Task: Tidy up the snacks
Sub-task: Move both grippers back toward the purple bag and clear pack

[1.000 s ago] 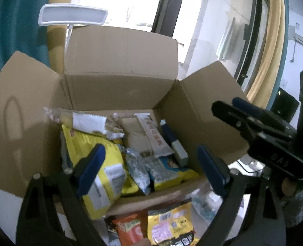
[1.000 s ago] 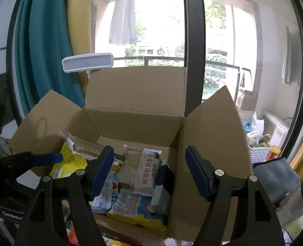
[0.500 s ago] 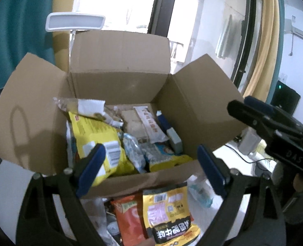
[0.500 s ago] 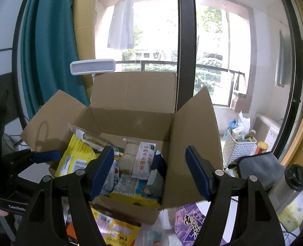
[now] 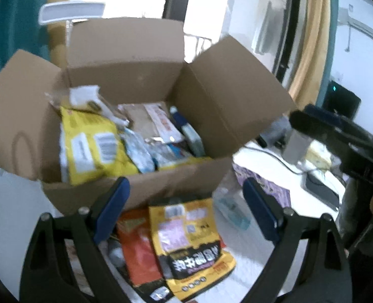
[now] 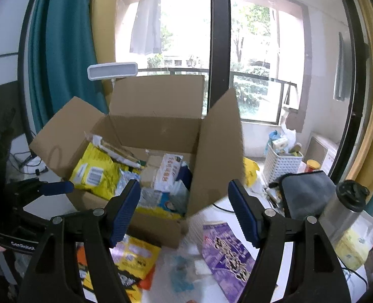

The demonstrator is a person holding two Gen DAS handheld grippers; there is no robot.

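Both jaws stood wide and empty, between picks in the snack sort.

Left gripper (image 5: 186, 210) hung over a yellow-and-black foil snack packet (image 5: 190, 243) on the white table (image 5: 9, 217), touching nothing; right gripper (image 6: 182, 210) likewise, near a purple printed packet (image 6: 226, 252). Beyond, the open brown cardboard box (image 5: 125, 85) already held several packets. Judged next: descend and close on one loose packet.
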